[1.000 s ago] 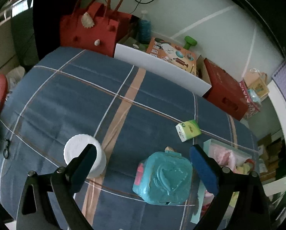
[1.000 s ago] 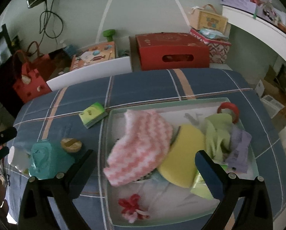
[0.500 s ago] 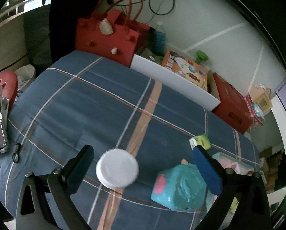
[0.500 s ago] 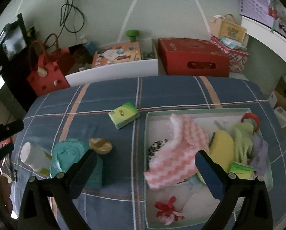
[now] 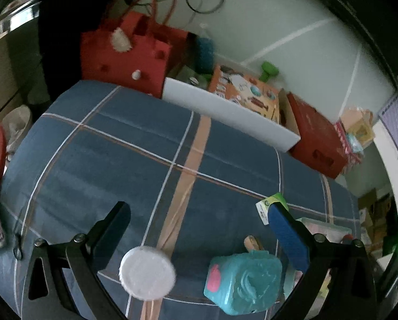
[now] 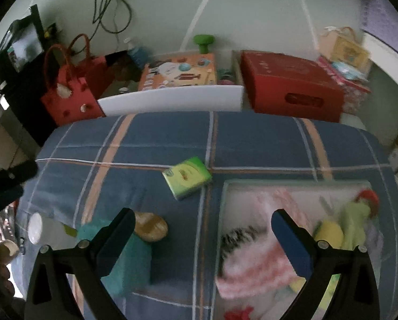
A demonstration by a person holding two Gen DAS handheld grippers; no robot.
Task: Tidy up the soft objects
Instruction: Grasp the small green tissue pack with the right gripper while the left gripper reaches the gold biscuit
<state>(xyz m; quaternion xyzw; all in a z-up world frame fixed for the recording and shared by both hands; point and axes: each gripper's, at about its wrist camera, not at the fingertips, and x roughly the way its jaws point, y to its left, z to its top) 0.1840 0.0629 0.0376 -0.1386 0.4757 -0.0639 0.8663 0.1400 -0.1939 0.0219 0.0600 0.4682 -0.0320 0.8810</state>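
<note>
1. Your left gripper (image 5: 199, 229) has its fingers spread wide and holds nothing.
2. Your right gripper (image 6: 203, 229) is equally wide open and empty.
3. The green tissue pack (image 6: 187, 177) lies flat on the plaid blanket (image 6: 156, 138), just left of the tray (image 6: 225, 186), its long axis running diagonally.
4. The pink-and-white cloth (image 6: 255, 264) lies crumpled inside the tray.
5. The teal toy (image 5: 243, 282) sits beside the white cup (image 5: 147, 272).

each tool (image 5: 197, 220) (image 6: 199, 226) has black skeletal arms with triangular cutouts, silver screws (image 5: 319, 237) and blue finger pads (image 6: 292, 242).
</note>
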